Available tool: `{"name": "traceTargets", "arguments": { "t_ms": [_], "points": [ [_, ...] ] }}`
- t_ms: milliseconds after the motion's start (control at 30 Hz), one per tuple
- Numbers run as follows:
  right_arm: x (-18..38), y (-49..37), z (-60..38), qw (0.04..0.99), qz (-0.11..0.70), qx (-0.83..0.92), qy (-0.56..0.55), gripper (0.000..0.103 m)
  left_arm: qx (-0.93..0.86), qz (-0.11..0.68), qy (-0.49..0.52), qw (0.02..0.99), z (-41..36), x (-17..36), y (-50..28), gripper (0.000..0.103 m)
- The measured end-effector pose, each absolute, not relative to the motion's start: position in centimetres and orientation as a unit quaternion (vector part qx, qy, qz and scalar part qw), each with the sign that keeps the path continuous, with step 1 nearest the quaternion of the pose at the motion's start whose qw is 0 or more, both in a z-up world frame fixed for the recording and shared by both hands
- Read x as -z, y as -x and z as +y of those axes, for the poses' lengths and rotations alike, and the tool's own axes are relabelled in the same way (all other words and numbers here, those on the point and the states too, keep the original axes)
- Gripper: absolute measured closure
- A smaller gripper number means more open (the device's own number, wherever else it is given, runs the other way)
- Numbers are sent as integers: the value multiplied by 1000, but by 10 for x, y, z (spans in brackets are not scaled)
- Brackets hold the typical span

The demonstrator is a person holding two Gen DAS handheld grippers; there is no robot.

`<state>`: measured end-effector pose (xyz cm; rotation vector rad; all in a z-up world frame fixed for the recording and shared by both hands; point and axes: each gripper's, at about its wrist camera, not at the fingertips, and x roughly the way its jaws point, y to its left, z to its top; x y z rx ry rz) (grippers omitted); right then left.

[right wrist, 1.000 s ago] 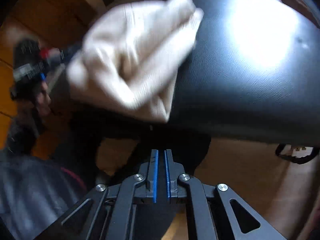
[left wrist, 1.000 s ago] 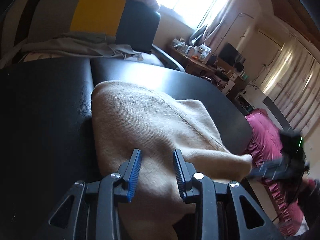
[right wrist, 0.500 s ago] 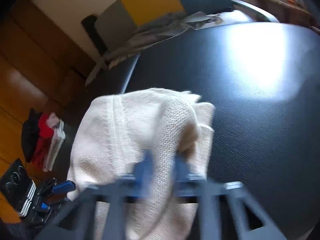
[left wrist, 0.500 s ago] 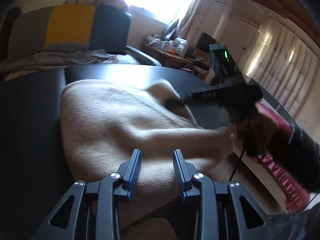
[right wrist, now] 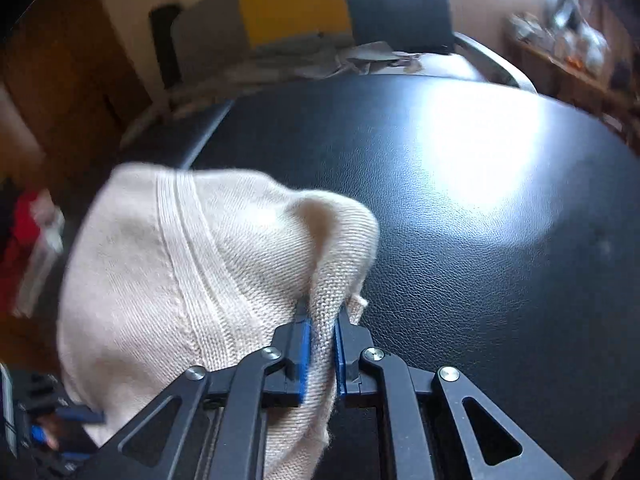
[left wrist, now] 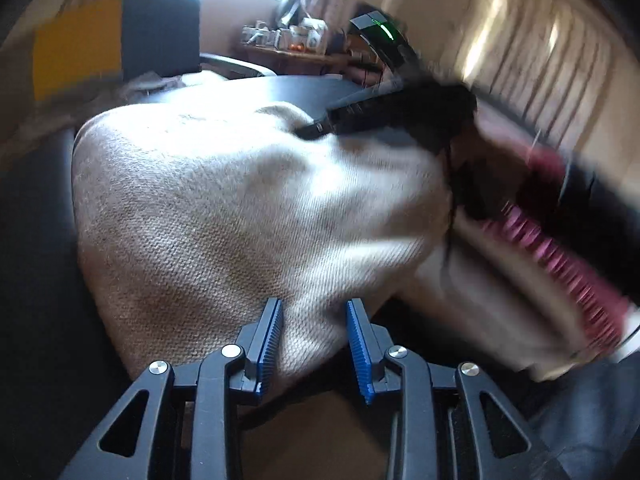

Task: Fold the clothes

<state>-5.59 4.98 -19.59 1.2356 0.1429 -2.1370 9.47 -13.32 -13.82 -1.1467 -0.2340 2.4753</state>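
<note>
A glossy black leather-look tabletop [right wrist: 480, 208] fills the scene, window glare bouncing off it, with a chair [right wrist: 396, 4] in grey, yellow and dark panels standing at the far edge and crumpled grey cloth [right wrist: 360, 60] draped over its seat.

Right gripper [right wrist: 321, 344] first: a fold of cream knit sweater [right wrist: 180, 272] runs between its blue pads [right wrist: 305, 344], and the jaws are opening, the gap narrow with fabric filling it and the pads still against the cloth on both sides. From that pinch the knit rises into a soft peak just beyond the fingertips, then spreads away to the left in a broad rounded heap. A ribbed seam band [right wrist: 188, 248] runs diagonally across it, from the upper left down toward the gripper.

Over to the left gripper [left wrist: 314, 344]: jaws at a middling spread, the near hem of the sweater [left wrist: 240, 208] lying between the blue pads [left wrist: 270, 344], but whether they press it I cannot tell. From here the garment is a bulky, bunched mound at the near edge of the table [left wrist: 40, 240], its long axis running left to right across the view, its near edge spilling off the table. It's a fine, even knit, pale beige. At its far right corner the other gripper [left wrist: 320, 130] comes in blurred and black. Beyond it, a streak of pink fabric [left wrist: 560, 264], and curtains [left wrist: 540, 60] smeared by motion.
</note>
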Motion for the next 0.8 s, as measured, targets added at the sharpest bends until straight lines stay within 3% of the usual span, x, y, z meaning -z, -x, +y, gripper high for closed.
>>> {"name": "traceTargets", "arguments": {
  "t_ms": [33,67,200,333,433,533,700,800],
  "points": [
    [193,57,55,323,45,819,-471,72,-884,-106,405,207,-139,132,-94,71],
    [189,55,59,319,48,824,-467,69,-890,-119,390,203,-147,123,-93,71],
    [144,20,70,347,55,847,-400,69,-906,-174,338,185,-179,95,-84,71],
    [116,-37,58,443,69,818,-359,69,-908,-168,346,166,-179,99,-64,71],
    [136,-72,44,471,112,784,-387,71,-895,-149,390,156,-167,126,-55,71],
    [179,-85,47,436,137,775,-437,72,-880,-151,423,151,-158,164,-59,73],
    [217,-88,76,416,74,791,-442,76,-894,-141,403,135,-153,166,-64,73],
    [217,-88,71,412,83,794,-439,76,-891,-157,405,133,-157,163,-63,72]
  ]
}}
